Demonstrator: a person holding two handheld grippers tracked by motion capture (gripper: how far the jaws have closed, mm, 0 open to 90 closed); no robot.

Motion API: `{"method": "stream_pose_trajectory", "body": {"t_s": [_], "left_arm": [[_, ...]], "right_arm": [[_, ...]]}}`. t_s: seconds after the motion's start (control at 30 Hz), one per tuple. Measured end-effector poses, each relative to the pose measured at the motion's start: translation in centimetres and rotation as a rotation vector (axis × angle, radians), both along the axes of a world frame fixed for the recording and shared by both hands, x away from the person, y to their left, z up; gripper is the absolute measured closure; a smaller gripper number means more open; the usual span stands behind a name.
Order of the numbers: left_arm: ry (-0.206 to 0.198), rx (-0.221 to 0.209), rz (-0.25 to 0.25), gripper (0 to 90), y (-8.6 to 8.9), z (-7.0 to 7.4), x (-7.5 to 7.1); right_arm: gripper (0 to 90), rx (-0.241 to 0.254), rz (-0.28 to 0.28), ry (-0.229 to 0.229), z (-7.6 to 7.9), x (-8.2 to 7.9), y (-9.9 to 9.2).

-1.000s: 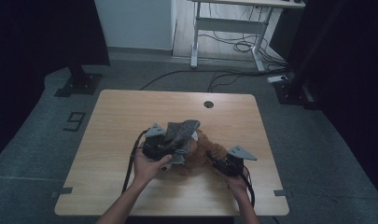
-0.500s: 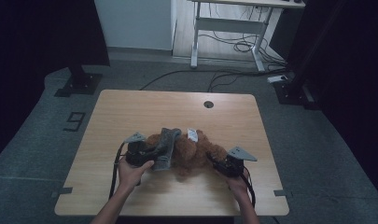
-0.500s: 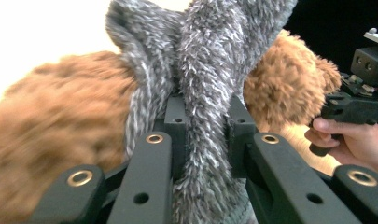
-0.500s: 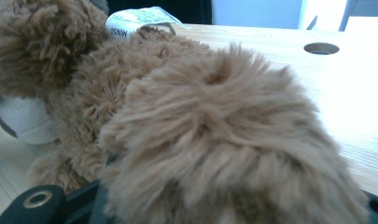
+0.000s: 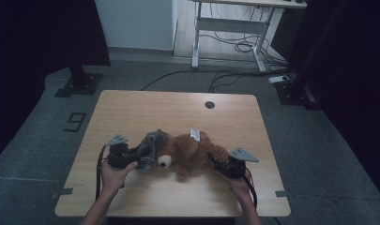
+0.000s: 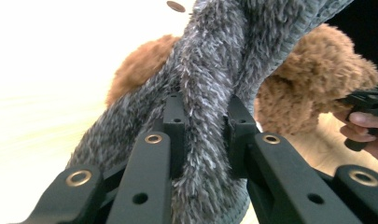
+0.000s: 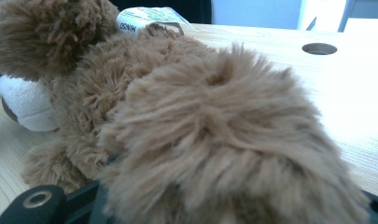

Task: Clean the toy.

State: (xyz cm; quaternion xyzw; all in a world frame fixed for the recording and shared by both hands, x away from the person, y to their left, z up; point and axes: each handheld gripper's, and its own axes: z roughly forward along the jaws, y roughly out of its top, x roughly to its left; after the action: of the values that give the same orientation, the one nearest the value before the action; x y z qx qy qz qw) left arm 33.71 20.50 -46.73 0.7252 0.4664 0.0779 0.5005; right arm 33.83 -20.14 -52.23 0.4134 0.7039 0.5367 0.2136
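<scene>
From the high view we see the brown teddy bear [image 5: 192, 151] lying on the wooden table [image 5: 131, 112] with its long axis running left to right, its white snout towards the left gripper [image 5: 140, 157] and its leg end towards the right gripper [image 5: 219, 165]; a white tag [image 5: 194, 133] sticks up from its back. We see both forearms coming in from the near edge, each hand low over the table, the left one turned inward so that its gripper points right at the bear's head. A grey fuzzy garment [image 5: 152, 140] sits at that head, between the bear and the left gripper. In the left gripper view we find the grey fuzzy garment [image 6: 214, 93] rising upright between the two black jaws, which press on a fold of it from both sides at a narrow gap; the teddy bear [image 6: 317, 79] lies just behind it, and the right gripper [image 6: 366, 100] shows far off at the bear's other end. In the right gripper view we see the teddy bear [image 7: 186, 121] stretching away from the camera, its leg bulging over the jaws, which seem clamped on it, and the white tag [image 7: 144, 18] at the far end
</scene>
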Motion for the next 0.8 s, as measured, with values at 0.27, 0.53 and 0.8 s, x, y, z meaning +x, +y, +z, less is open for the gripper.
{"method": "stream_pose_trajectory", "body": {"t_s": [0.27, 0.53, 0.8], "left_arm": [[-0.015, -0.043, 0.048, 74.8, 1.6, 0.7, -0.3], [-0.097, 0.040, 0.006, 74.0, -2.8, 4.9, 1.9], [-0.018, 0.133, -0.024, 73.5, -6.6, 3.0, 5.2]], "right_arm": [[55.4, -0.003, 0.009, -0.014, -0.1, 0.0, -0.1], [55.4, -0.003, 0.014, -0.025, -0.2, 0.0, -0.1], [55.4, -0.003, 0.018, -0.030, -0.2, 0.0, -0.1]]}}
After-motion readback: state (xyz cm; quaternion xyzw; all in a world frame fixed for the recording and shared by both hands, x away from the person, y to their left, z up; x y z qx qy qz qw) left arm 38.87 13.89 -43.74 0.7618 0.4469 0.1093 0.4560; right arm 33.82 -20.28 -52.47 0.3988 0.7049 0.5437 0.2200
